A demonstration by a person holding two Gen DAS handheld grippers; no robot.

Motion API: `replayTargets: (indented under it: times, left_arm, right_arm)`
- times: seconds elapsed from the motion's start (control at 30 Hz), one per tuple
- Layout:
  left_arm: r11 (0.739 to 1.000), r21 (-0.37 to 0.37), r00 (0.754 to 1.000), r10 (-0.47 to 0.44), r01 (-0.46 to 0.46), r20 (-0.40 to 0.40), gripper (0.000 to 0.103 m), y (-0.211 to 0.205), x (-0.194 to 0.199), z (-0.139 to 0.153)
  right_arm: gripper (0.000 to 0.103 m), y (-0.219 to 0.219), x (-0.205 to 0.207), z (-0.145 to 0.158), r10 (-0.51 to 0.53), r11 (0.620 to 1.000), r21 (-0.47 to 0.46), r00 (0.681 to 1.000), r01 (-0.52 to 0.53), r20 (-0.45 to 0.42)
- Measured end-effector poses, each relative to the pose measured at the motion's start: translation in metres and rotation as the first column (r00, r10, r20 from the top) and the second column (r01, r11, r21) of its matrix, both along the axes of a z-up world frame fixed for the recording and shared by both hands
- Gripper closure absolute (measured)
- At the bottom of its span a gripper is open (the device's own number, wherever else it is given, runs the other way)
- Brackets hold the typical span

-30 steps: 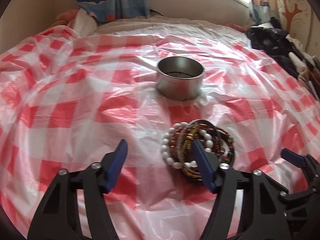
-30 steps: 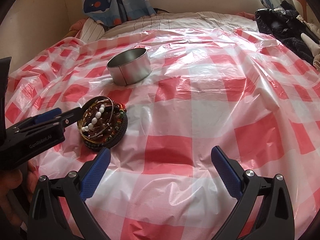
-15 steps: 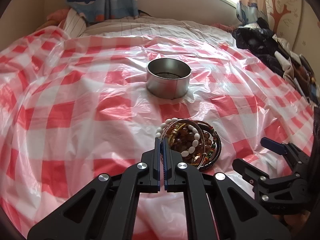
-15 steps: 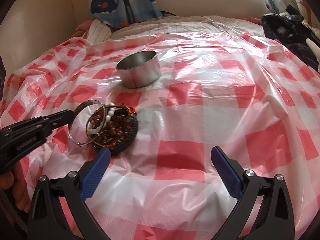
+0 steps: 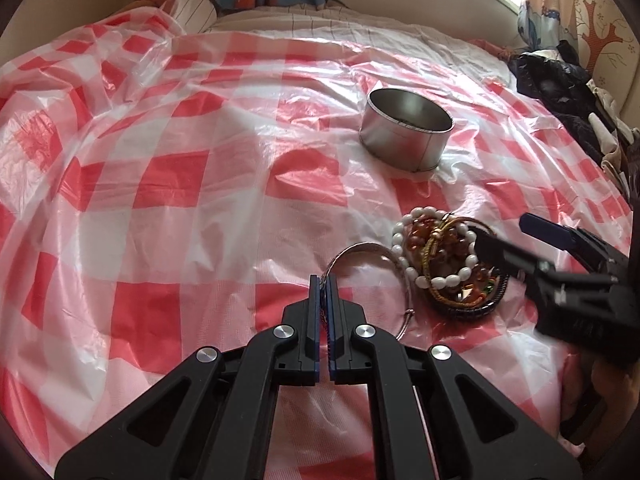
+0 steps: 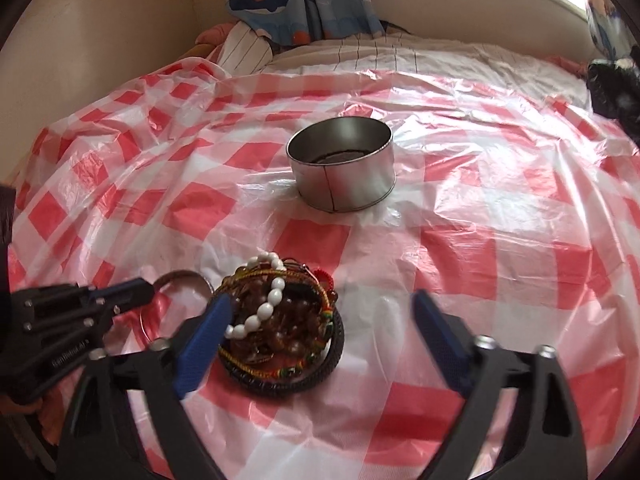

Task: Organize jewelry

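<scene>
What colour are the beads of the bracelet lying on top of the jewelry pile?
White. The bead bracelet tops the jewelry pile, clearest in the right wrist view.

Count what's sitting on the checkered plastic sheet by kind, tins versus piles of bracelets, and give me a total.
Round metal tin: 1
Pile of bracelets: 1, individual pieces too tangled to count, with a thin silver bangle pulled partly out
Total: 2

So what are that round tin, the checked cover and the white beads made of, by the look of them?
Round tin: thin metal, likely steel or tinplate, going by its dull silver sheen and side seam. Checked cover: thin plastic film; it is glossy, crinkled and half see-through. White beads: smooth, opaque, slightly shiny ovals, perhaps plastic, glass or stone; the pictures cannot settle which.
</scene>
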State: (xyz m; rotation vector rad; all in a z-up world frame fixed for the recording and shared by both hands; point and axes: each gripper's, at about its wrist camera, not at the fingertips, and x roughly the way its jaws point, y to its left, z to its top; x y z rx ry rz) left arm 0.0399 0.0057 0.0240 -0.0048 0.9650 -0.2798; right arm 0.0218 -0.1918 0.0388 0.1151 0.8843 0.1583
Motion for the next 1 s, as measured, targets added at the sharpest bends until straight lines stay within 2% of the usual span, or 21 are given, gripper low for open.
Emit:
replayTargets:
  times: [0.07, 0.13, 0.2, 0.43, 0.63, 0.7, 0.73, 0.77, 0.9, 0.93, 0.97, 1.0]
  left_arm:
    - [1.0, 0.005, 1.0, 0.008, -0.008, -0.017, 0.099, -0.001, 0.003, -0.006]
    - [1.0, 0.01, 1.0, 0.007, -0.007, -0.027, 0.098, -0.004, 0.005, -0.01]
    - [1.0, 0.016, 1.0, 0.004, -0.004, -0.027, 0.096, -0.006, 0.005, -0.012]
    - [1.0, 0.017, 1.0, -0.001, 0.002, -0.029, 0.094, -0.007, 0.004, -0.013]
    - [0.998, 0.027, 0.998, -0.061, 0.061, -0.013, 0.099, -0.015, -0.005, -0.006]
    - [0.997, 0.033, 0.998, -0.068, 0.069, -0.013, 0.099, -0.015, -0.007, -0.005]
    - [0.997, 0.035, 0.998, -0.063, 0.064, -0.02, 0.099, -0.014, -0.006, -0.007]
    - [0.998, 0.033, 0.998, -0.053, 0.054, -0.024, 0.099, -0.012, -0.005, -0.008]
    - [0.998, 0.036, 0.999, -0.041, 0.042, -0.029, 0.098, -0.011, -0.002, -0.013]
    - [0.998, 0.045, 0.999, -0.044, 0.045, -0.026, 0.098, -0.012, -0.002, -0.014]
    - [0.997, 0.061, 0.998, -0.056, 0.057, -0.021, 0.098, -0.014, -0.003, -0.014]
    - [0.995, 0.068, 0.998, -0.065, 0.066, -0.017, 0.1, -0.016, -0.004, -0.014]
  right_arm:
    - [0.066, -0.006, 0.007, -0.004, 0.009, 0.998, 0.055, 0.999, -0.008, -0.031]
    - [0.082, -0.009, 0.007, -0.005, 0.018, 0.995, 0.101, 0.999, -0.015, -0.036]
    - [0.097, -0.01, 0.0, 0.0, 0.023, 0.995, 0.097, 1.0, -0.021, -0.019]
    - [0.098, -0.033, -0.047, 0.025, -0.013, 0.988, 0.154, 0.998, 0.004, 0.055]
    - [0.097, -0.057, -0.065, 0.008, -0.093, 0.982, 0.161, 0.995, 0.098, -0.035]
    - [0.065, -0.059, -0.064, 0.006, -0.112, 0.982, 0.146, 0.992, 0.118, -0.051]
    - [0.031, -0.057, -0.065, 0.008, -0.128, 0.985, 0.112, 0.991, 0.131, -0.035]
    - [0.028, -0.053, -0.067, 0.011, -0.129, 0.989, 0.078, 0.992, 0.129, -0.008]
    - [0.029, -0.043, -0.06, -0.004, -0.121, 0.992, -0.029, 0.992, 0.12, -0.042]
    - [0.034, -0.042, -0.058, -0.008, -0.122, 0.992, -0.041, 0.991, 0.119, -0.053]
    - [0.054, -0.041, -0.055, -0.011, -0.115, 0.993, -0.045, 0.991, 0.112, -0.066]
    - [0.068, -0.038, -0.051, -0.016, -0.101, 0.994, -0.049, 0.991, 0.097, -0.087]
